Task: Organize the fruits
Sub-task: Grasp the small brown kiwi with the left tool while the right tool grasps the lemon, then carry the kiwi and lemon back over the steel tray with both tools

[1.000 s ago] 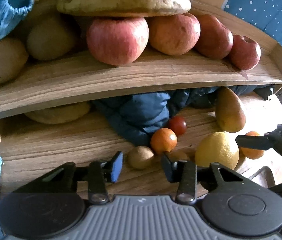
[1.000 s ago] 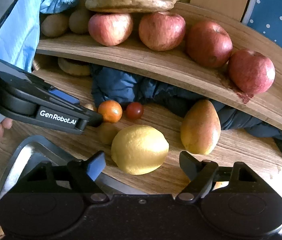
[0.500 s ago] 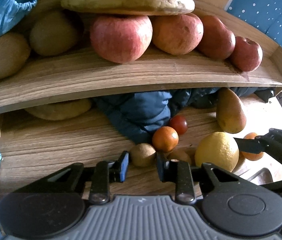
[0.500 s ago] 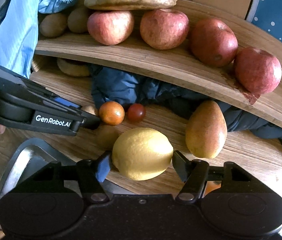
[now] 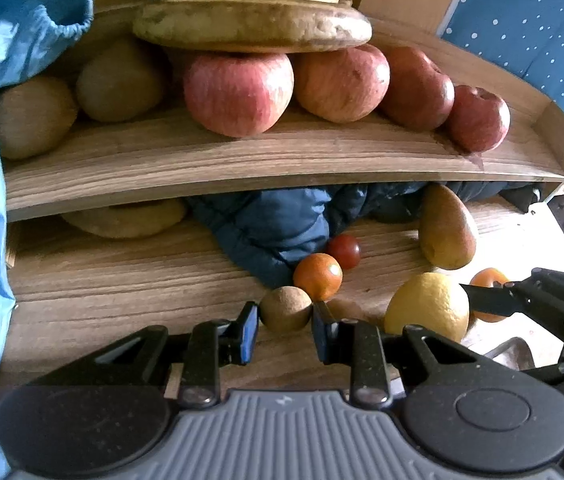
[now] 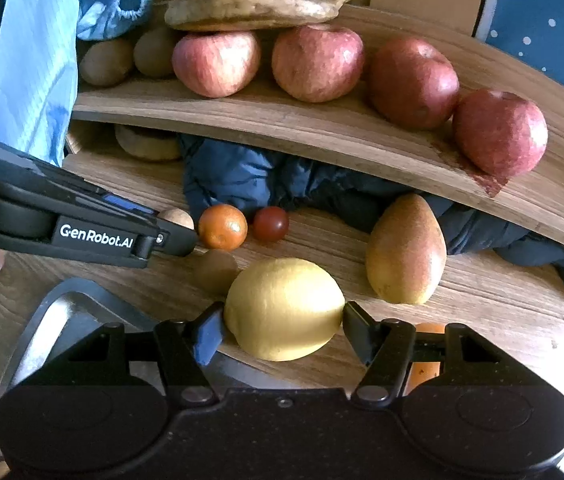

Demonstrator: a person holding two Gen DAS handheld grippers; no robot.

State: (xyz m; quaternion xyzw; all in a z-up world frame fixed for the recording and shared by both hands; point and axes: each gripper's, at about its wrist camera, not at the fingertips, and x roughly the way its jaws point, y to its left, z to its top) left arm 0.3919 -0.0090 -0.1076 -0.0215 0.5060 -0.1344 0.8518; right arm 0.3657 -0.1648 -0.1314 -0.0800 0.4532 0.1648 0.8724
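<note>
A small round brown fruit (image 5: pixel 285 308) lies on the wooden table, and my left gripper (image 5: pixel 285 322) is shut on it, one blue pad pressing each side. From the right wrist view the same fruit (image 6: pixel 177 218) peeks out past the left gripper's fingertips (image 6: pixel 179 240). The yellow lemon (image 6: pixel 284 306) sits between the pads of my right gripper (image 6: pixel 282 324). Its jaws are closing and both pads touch the lemon. The lemon (image 5: pixel 428 306) also shows at the right of the left wrist view, with one right finger (image 5: pixel 486 300) behind it.
A mandarin (image 5: pixel 318 276), a cherry tomato (image 5: pixel 344 251), a pear (image 5: pixel 446 232) and another brown fruit (image 6: pixel 217 270) lie nearby. A blue jacket (image 5: pixel 282 224) sits under the wooden shelf (image 5: pixel 241 164) of apples, kiwis and bananas. A metal tray (image 6: pixel 61 312) is at lower left.
Both grippers have closed: the left one from wide apart onto the small brown fruit, the right one onto the sides of the lemon. Neither fruit has left the table.
</note>
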